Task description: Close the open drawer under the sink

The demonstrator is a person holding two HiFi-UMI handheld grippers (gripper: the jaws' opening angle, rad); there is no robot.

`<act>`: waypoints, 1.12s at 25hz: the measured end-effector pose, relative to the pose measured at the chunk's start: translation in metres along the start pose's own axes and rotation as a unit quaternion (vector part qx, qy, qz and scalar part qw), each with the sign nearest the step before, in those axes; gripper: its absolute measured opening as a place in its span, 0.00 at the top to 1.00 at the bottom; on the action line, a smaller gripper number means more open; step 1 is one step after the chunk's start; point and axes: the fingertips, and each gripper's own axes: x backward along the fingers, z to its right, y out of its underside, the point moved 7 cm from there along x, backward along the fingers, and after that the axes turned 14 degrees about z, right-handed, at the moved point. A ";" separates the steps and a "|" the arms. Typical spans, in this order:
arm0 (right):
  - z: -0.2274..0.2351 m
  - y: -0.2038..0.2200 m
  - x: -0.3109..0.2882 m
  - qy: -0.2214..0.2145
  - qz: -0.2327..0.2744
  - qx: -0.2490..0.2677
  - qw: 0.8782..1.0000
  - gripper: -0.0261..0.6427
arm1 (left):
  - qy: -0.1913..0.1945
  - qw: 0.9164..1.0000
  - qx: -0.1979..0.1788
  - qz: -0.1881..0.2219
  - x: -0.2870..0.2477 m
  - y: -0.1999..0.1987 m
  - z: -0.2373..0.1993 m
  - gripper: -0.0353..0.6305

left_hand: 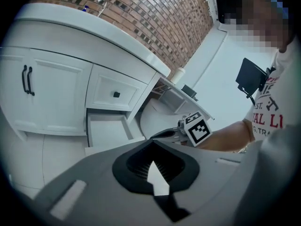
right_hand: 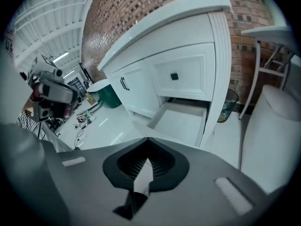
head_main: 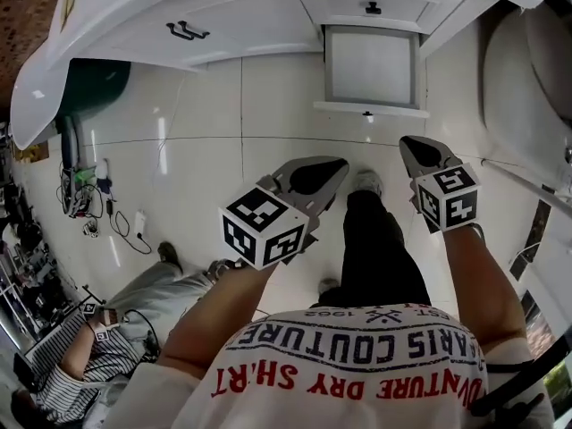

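Seemingly the approach stage: left gripper [head_main: 315, 177] and right gripper [head_main: 424, 153], fingers pressed together on nothing, hover short of the open drawer [head_main: 371, 65]; next, one should push its front in.

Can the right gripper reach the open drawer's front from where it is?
Probably yes. The right gripper, shut and empty, points toward the drawer, whose front faces it across the floor; nothing stands between them. They are apart, so it must move forward and down.
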 end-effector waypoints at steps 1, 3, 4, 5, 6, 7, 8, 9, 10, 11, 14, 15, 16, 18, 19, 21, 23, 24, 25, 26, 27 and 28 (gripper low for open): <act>0.007 0.011 -0.010 0.004 -0.006 -0.006 1.000 0.95 | 0.000 1.000 0.001 -0.004 -0.003 0.005 -0.004 0.96; 0.019 0.028 -0.029 0.012 -0.014 -0.017 1.000 0.95 | 0.002 1.000 0.003 -0.008 -0.009 0.011 -0.012 0.96; 0.025 0.036 -0.038 0.015 -0.018 -0.019 1.000 0.95 | 0.003 1.000 0.004 -0.009 -0.012 0.014 -0.016 0.96; 0.030 0.044 -0.046 0.019 -0.024 -0.021 0.999 0.95 | 0.003 1.000 0.004 -0.009 -0.015 0.017 -0.020 0.96; 0.034 0.052 -0.052 0.022 -0.031 -0.022 0.999 0.95 | 0.003 1.000 0.006 -0.010 -0.017 0.020 -0.024 0.96; 0.038 0.060 -0.058 0.025 -0.039 -0.026 0.999 0.95 | 0.003 1.000 0.008 -0.011 -0.019 0.024 -0.027 0.96; 0.042 0.066 -0.063 0.029 -0.044 -0.033 0.998 0.95 | 0.001 1.000 0.010 -0.012 -0.020 0.026 -0.030 0.96; 0.046 0.071 -0.068 0.032 -0.048 -0.043 0.997 0.95 | 0.000 1.000 0.012 -0.012 -0.022 0.029 -0.033 0.96; 0.050 0.075 -0.072 0.035 -0.050 -0.056 0.997 0.95 | -0.002 1.000 0.015 -0.012 -0.023 0.031 -0.036 0.96; 0.052 0.078 -0.076 0.037 -0.050 -0.068 0.996 0.95 | -0.005 1.000 0.017 -0.014 -0.023 0.034 -0.039 0.96; 0.059 0.081 -0.084 0.040 -0.047 -0.089 0.994 0.95 | -0.017 0.999 0.024 -0.025 -0.022 0.043 -0.046 0.96; 0.061 0.081 -0.087 0.042 -0.046 -0.096 0.993 0.95 | -0.020 0.999 0.025 -0.029 -0.020 0.045 -0.047 0.96; 0.063 0.081 -0.090 0.044 -0.044 -0.107 0.992 0.95 | -0.021 0.999 0.025 -0.032 -0.019 0.046 -0.047 0.96; 0.068 0.078 -0.094 0.050 -0.041 -0.133 0.989 0.95 | -0.022 0.999 0.020 -0.038 -0.018 0.047 -0.047 0.96; 0.070 0.077 -0.096 0.051 -0.041 -0.145 0.987 0.95 | -0.023 0.999 0.017 -0.040 -0.018 0.048 -0.047 0.96; 0.072 0.078 -0.099 0.049 -0.047 -0.159 0.985 0.95 | -0.022 0.999 0.016 -0.042 -0.021 0.047 -0.047 0.96; 0.072 0.076 -0.101 0.050 -0.050 -0.167 0.983 0.95 | -0.015 0.999 0.020 -0.043 -0.025 0.047 -0.045 0.96; 0.071 0.074 -0.103 0.050 -0.047 -0.168 0.983 0.95 | -0.010 0.999 0.020 -0.046 -0.028 0.047 -0.043 0.96; 0.071 0.071 -0.105 0.049 -0.042 -0.166 0.984 0.95 | -0.004 0.999 0.018 -0.050 -0.030 0.047 -0.042 0.96; 0.071 0.068 -0.107 0.049 -0.036 -0.165 0.985 0.95 | 0.000 0.998 0.016 -0.054 -0.032 0.047 -0.040 0.96; 0.072 0.065 -0.109 0.048 -0.031 -0.167 0.984 0.95 | 0.003 0.998 0.015 -0.055 -0.034 0.047 -0.039 0.96; 0.074 0.063 -0.111 0.048 -0.027 -0.174 0.983 0.95 | 0.005 0.998 0.015 -0.053 -0.037 0.047 -0.039 0.96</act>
